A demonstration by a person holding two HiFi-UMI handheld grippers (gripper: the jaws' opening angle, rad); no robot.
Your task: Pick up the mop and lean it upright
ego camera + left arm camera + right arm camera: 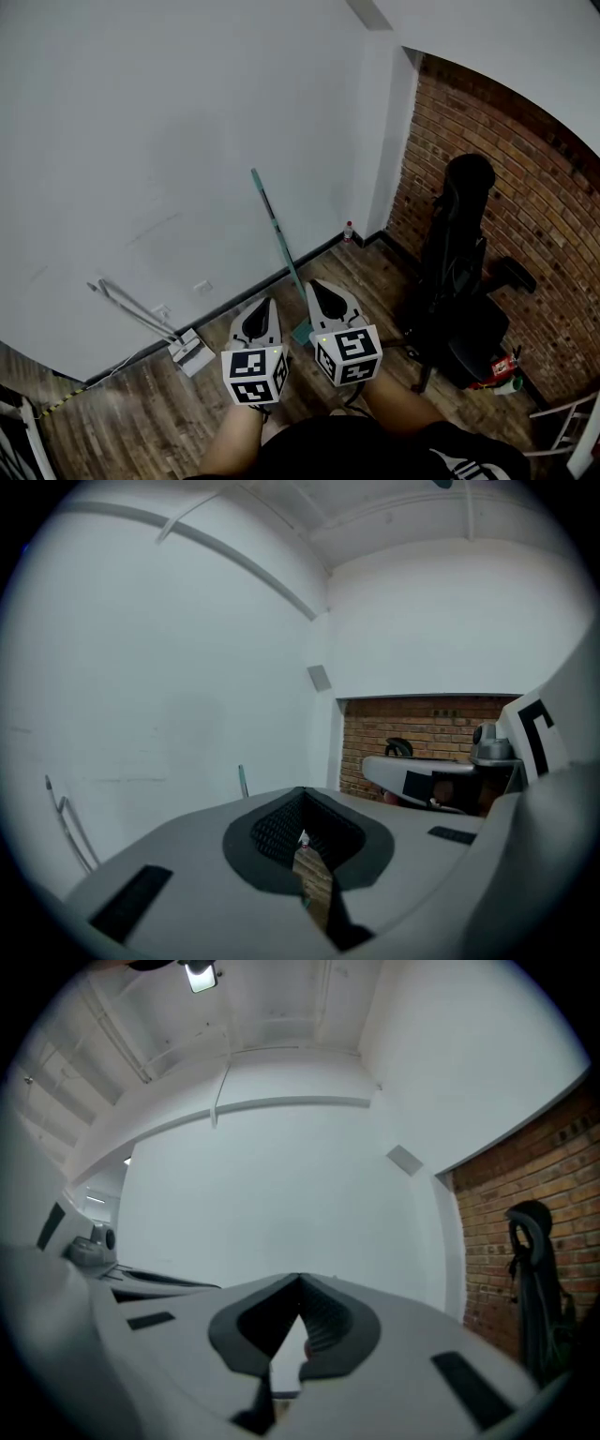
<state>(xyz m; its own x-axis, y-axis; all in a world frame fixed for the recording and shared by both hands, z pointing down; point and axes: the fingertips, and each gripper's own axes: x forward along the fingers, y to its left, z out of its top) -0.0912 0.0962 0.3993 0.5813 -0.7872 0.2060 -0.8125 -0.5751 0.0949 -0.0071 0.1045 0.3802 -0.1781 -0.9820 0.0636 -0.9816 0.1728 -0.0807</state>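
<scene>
The mop has a thin teal handle and leans upright against the white wall, its teal head on the wood floor between my two grippers. Its handle top shows over the left gripper's body in the left gripper view. My left gripper is held low in front of me, shut, with nothing in it. My right gripper sits beside it, just right of the mop's foot, also shut and empty. Neither touches the mop.
A white long-handled tool lies on the floor by the wall at left. A black office chair stands against the brick wall at right. A small bottle stands in the corner. A white rack is at bottom right.
</scene>
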